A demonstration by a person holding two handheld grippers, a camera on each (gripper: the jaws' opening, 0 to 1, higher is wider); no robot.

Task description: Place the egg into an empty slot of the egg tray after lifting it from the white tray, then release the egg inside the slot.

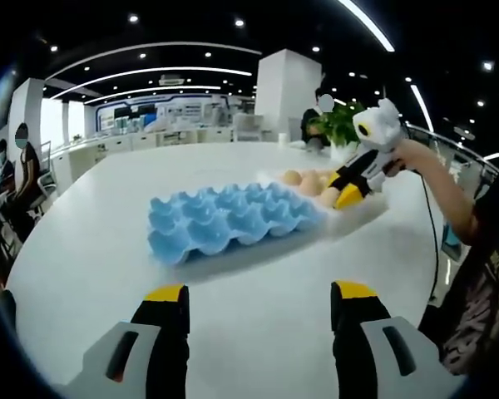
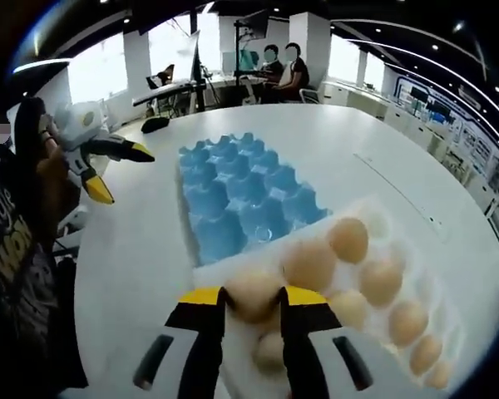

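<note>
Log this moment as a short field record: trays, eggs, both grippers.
surface: white table
egg tray: blue egg tray, every visible slot empty
white tray: white tray beside the blue one, holding several brown eggs
left gripper: left gripper open, over bare table, short of the blue tray
right gripper: right gripper over the white tray, jaws on either side of an egg
egg state: blurred; lifted or not, cannot tell
task stage: pick-up, no egg placed yet
</note>
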